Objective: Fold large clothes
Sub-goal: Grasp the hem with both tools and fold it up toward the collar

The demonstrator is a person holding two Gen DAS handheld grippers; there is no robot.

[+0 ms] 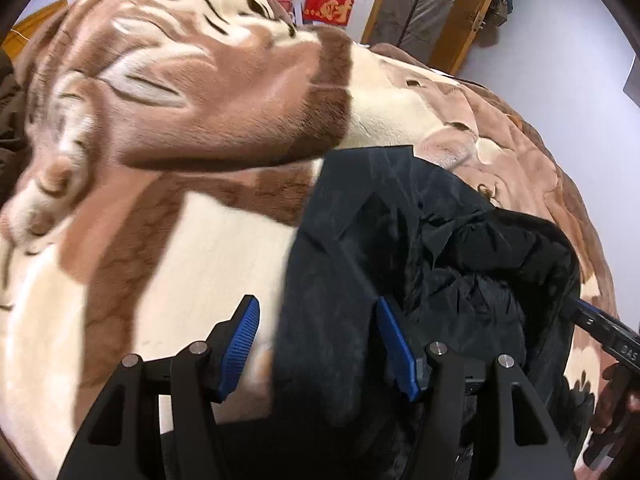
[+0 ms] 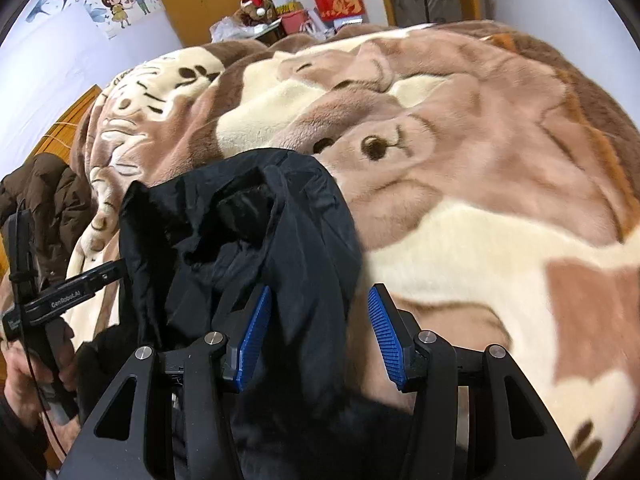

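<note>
Both claws, left point(image 1: 318, 346) and right point(image 2: 318, 336), agape astride black jacket point(image 2: 240, 232) (brown coat point(image 2: 44, 196) beside) on plush blanket point(image 2: 480, 160).

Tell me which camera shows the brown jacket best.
The right wrist view: the brown jacket lies bunched at the left edge of the blanket, behind the black jacket. The left wrist view catches only a dark brown sliver at its left border.
</note>
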